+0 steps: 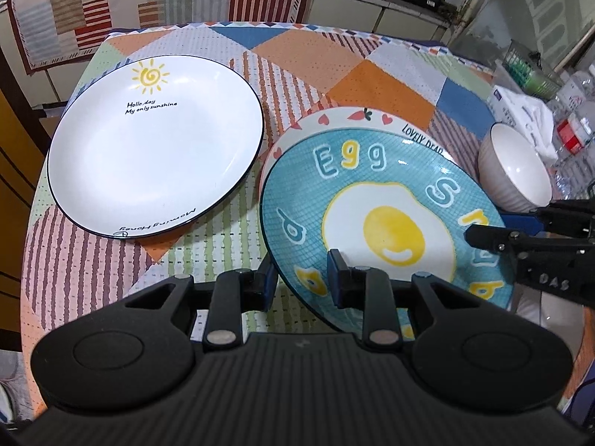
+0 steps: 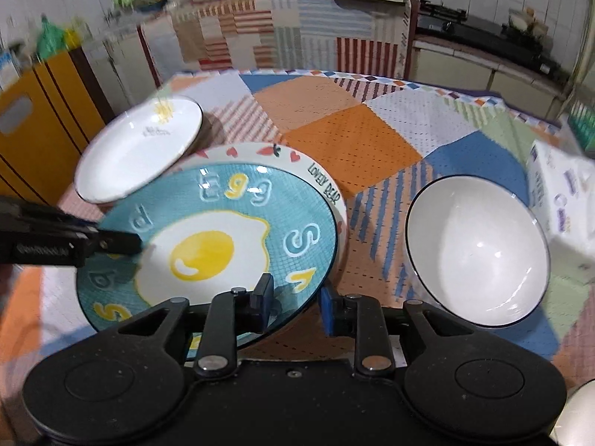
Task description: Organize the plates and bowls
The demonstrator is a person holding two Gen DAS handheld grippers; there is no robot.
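The left gripper (image 1: 302, 273) pinches the near rim of the blue egg plate (image 1: 386, 219); the right gripper (image 2: 295, 303) straddles that rim, jaws slightly apart. The plate hides most of the heart-rimmed dish (image 2: 334, 182) beneath. The white bowl (image 2: 478, 247) is empty.

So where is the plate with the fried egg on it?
The round blue fried-egg plate sits on top of a white heart-rimmed plate on the patchwork tablecloth, right of the big white sun plate and left of the white bowl.
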